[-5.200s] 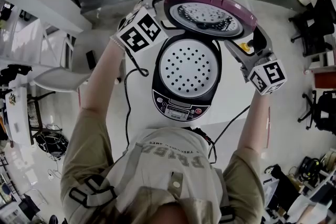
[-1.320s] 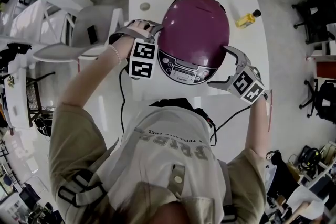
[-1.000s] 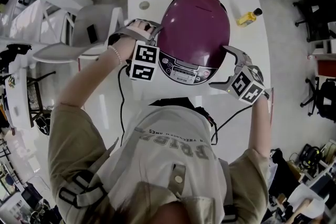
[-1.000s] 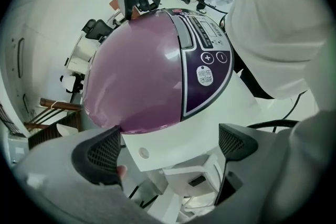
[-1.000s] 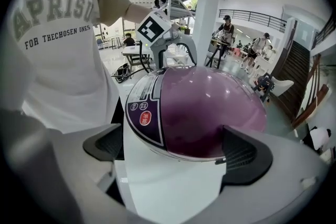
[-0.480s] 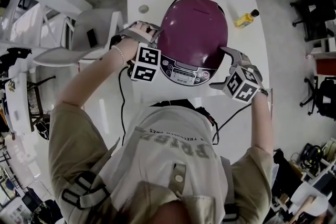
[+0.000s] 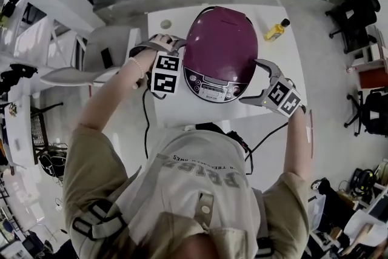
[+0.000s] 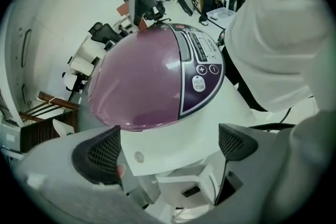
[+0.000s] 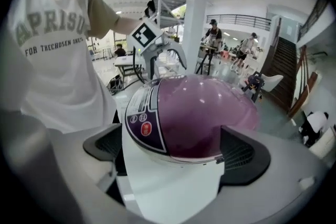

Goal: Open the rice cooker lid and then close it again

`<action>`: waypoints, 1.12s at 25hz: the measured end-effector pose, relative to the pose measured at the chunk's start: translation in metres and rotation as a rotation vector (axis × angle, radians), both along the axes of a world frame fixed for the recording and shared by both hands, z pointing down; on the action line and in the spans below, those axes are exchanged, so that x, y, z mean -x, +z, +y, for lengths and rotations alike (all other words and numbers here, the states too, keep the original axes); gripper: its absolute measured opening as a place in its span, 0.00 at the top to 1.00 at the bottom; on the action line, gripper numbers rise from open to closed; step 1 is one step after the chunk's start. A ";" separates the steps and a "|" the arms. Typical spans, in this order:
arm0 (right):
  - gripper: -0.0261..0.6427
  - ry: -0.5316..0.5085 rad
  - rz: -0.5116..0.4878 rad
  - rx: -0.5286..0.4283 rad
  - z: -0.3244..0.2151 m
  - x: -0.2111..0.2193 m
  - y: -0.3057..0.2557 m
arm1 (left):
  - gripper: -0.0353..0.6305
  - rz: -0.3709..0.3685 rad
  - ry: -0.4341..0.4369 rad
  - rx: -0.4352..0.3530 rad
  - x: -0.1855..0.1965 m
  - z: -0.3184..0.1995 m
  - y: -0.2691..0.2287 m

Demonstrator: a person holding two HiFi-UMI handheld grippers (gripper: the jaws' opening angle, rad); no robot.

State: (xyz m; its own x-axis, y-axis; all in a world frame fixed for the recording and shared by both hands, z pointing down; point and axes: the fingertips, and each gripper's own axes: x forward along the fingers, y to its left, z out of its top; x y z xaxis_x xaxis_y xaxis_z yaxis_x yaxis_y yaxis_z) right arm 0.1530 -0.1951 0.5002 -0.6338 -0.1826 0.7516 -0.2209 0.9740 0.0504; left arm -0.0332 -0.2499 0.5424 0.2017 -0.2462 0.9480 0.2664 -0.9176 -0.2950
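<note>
We see the rice cooker [image 7: 221, 48] standing in the middle of the white surface [image 7: 285, 63], its purple lid [image 7: 225, 33] down and shut over the white body, and its dark control panel [image 7: 212, 83] facing the person. The left hand-held gripper [image 8: 169, 147] hangs just beside the cooker's left flank with its jaws spread wide. In the left gripper view nothing sits between them but the corner of the surface and a small round disc [image 8: 139, 156] lying on it. The right hand-held gripper [image 9: 176, 152] is at the cooker's right flank, its jaws also spread wide. In the right gripper view they frame the seam where the lid meets the body, but we cannot tell whether either jaw touches it. A yellow bottle [image 7: 276, 30] lies on the surface beyond the cooker, well apart from both grippers.
</note>
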 end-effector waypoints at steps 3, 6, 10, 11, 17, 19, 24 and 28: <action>0.11 0.137 -0.231 -0.041 -0.007 -0.001 -0.036 | 0.06 0.110 -0.074 -0.008 0.001 -0.002 -0.022; 0.12 0.315 -0.482 -0.122 -0.016 -0.006 -0.073 | 0.06 0.300 -0.171 -0.011 -0.004 -0.003 -0.048; 0.13 0.539 -0.693 -0.265 -0.017 -0.015 -0.102 | 0.09 0.658 -0.317 -0.007 -0.018 -0.001 -0.089; 0.13 0.588 -0.721 -0.298 -0.016 -0.017 -0.106 | 0.12 0.761 -0.358 -0.005 -0.020 0.000 -0.099; 0.37 0.816 -0.806 -0.457 -0.002 -0.019 -0.118 | 0.43 1.216 -0.617 -0.063 -0.018 0.010 -0.138; 0.47 0.881 -0.838 -0.490 0.004 -0.021 -0.121 | 0.49 1.307 -0.698 -0.089 -0.013 0.014 -0.145; 0.67 0.976 -0.889 -0.543 0.015 -0.022 -0.128 | 0.67 1.464 -0.862 -0.234 0.012 0.021 -0.163; 0.75 0.985 -0.834 -0.611 0.022 -0.015 -0.134 | 0.79 1.518 -0.912 -0.302 0.024 0.029 -0.172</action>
State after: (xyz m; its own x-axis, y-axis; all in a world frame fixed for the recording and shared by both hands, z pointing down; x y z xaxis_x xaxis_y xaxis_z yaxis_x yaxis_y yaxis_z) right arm 0.1675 -0.1731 0.3666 -0.2698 -0.9545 -0.1269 -0.9564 0.2810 -0.0800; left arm -0.0575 -0.2206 0.3708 0.4788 -0.8779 -0.0112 -0.8762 -0.4786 0.0569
